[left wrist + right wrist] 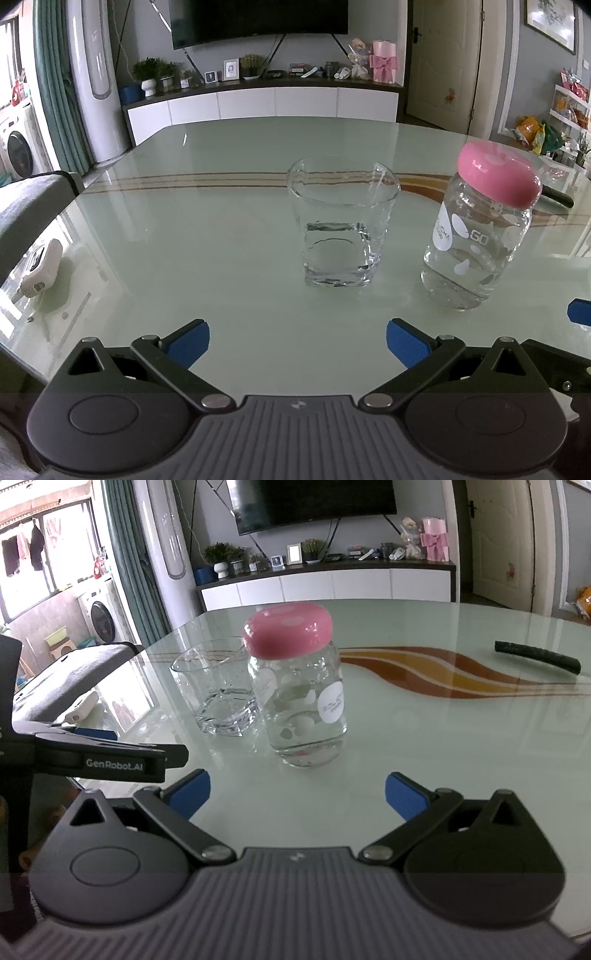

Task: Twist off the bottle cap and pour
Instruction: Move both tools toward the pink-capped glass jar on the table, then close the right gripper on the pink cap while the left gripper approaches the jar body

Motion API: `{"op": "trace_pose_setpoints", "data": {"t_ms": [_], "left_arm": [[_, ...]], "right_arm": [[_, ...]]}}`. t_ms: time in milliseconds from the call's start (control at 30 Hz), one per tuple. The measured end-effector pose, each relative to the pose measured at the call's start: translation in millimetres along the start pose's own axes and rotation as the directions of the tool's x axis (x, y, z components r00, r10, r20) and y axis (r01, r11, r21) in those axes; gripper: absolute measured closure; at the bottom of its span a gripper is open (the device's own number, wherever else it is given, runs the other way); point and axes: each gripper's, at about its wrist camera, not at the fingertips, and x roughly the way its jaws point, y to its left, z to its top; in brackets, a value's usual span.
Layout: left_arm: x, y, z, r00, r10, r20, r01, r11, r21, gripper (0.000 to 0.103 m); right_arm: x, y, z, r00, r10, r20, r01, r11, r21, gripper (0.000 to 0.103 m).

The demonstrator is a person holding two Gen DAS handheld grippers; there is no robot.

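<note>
Bottle (301, 701): upright on surface (424, 716), pink cap (288, 634) on, just right of glass (216, 694) holding some water | left hand-held gripper (297, 341), right hand-held gripper (297, 794): both released, empty, short of bottle | stage ambiguous: uncapped pour ahead, or recapped afterwards | any cap grip: steady the bottle body, square on the cap.

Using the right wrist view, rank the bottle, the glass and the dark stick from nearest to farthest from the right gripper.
1. Bottle, straight ahead of the right gripper, pink cap on.
2. Glass, behind and left of the bottle.
3. Dark stick, far right on the table.
</note>
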Motion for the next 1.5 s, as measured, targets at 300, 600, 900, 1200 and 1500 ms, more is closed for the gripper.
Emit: {"op": "trace_pose_setpoints", "data": {"t_ms": [300, 600, 900, 1200, 1500], "left_arm": [[0, 3, 1, 1.000, -0.030, 0.005, 0.030, 0.999, 0.016, 0.000], [0, 0, 6, 0.999, -0.053, 0.001, 0.053, 0.998, 0.023, 0.000], [2, -11, 3, 0.995, -0.102, -0.003, 0.102, 0.993, 0.068, 0.000], [7, -29, 9, 0.971, -0.237, -0.005, 0.236, 0.965, 0.112, 0.000], [10, -55, 16, 0.926, -0.376, 0.039, 0.362, 0.912, 0.194, 0.000]], "right_arm": [[-3, 2, 1, 1.000, 0.006, 0.006, -0.006, 1.000, -0.016, 0.000], [-5, 2, 12, 1.000, 0.015, 0.026, -0.014, 0.999, -0.036, 0.000], [-9, 5, 17, 1.000, 0.010, 0.030, -0.009, 0.999, -0.051, 0.000], [-10, 1, 45, 0.998, 0.035, 0.060, -0.026, 0.987, -0.158, 0.000], [-15, 1, 62, 0.992, 0.086, 0.096, -0.053, 0.951, -0.304, 0.000]]}}
